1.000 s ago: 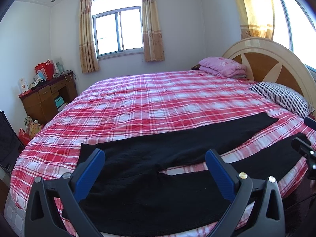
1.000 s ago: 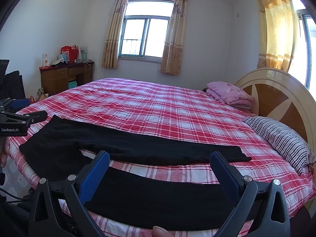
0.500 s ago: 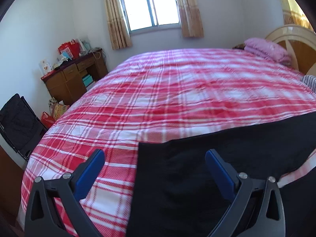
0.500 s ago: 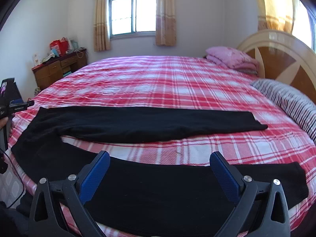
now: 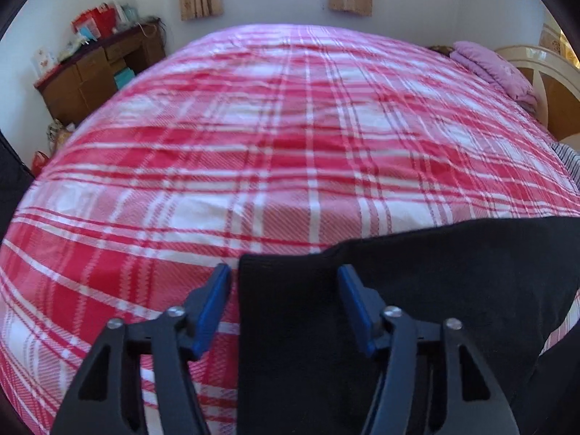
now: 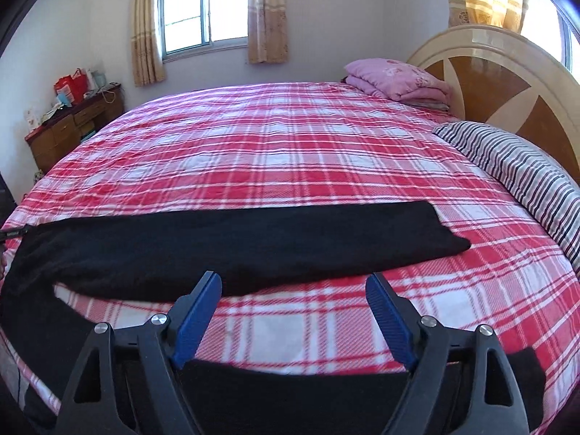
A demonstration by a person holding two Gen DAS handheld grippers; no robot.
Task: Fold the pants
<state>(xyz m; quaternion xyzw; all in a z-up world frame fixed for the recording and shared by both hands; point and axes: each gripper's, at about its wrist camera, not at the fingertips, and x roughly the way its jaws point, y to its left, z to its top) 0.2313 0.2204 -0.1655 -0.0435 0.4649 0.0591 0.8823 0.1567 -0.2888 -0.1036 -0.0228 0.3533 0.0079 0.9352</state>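
Note:
Black pants (image 6: 232, 246) lie spread across the red plaid bed (image 6: 290, 166), one leg farther off and the other along the near edge (image 6: 290, 398). My left gripper (image 5: 284, 279) hangs low over the waistband corner (image 5: 290, 290). Its jaws are closing with the black cloth between them, and the pads are not pressing on it. My right gripper (image 6: 293, 279) hovers over the near leg with its jaws closing. Between its tips only bedcover shows, and the near leg's edge lies lower down between the fingers.
A folded pink quilt (image 6: 395, 79) and a striped pillow (image 6: 514, 166) lie by the rounded headboard (image 6: 507, 72) on the right. A wooden desk (image 6: 72, 123) with red bags stands by the left wall. A curtained window (image 6: 203, 11) is behind the bed.
Both grippers have dropped closer to the bed and their jaws have narrowed. The left one swung left to the waistband corner. The right one now sits lower over the near leg.

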